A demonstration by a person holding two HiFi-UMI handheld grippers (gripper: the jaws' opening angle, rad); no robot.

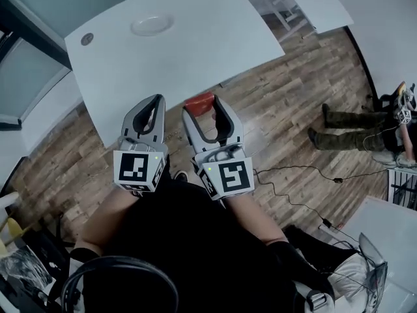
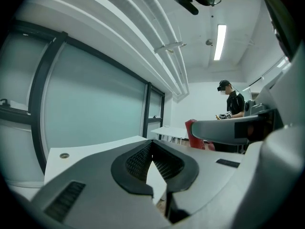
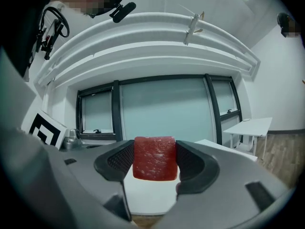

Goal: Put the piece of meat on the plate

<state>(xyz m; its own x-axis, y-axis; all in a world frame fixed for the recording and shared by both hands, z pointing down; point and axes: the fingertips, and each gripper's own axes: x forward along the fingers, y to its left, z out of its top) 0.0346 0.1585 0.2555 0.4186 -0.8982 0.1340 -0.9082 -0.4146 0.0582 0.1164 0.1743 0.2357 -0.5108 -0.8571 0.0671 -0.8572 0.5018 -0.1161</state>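
A red, marbled slab of meat (image 3: pixel 154 158) is clamped between the jaws of my right gripper (image 3: pixel 154 162). In the head view the meat (image 1: pixel 199 101) shows at the tips of the right gripper (image 1: pixel 202 107), just off the near edge of the white table (image 1: pixel 215 44). A white plate (image 1: pixel 151 25) lies on that table, far from both grippers. My left gripper (image 1: pixel 154 103) hovers over the table's near edge, shut with nothing in it. In the left gripper view its pads (image 2: pixel 164 165) meet at the tip, and the meat (image 2: pixel 195 133) appears off to the right.
A small round grommet (image 1: pixel 86 38) sits at the table's far left. Wood floor with black cables (image 1: pixel 306 175) spreads to the right. Another person (image 1: pixel 365 129) sits at the right edge. A second white table (image 1: pixel 313 2) stands behind.
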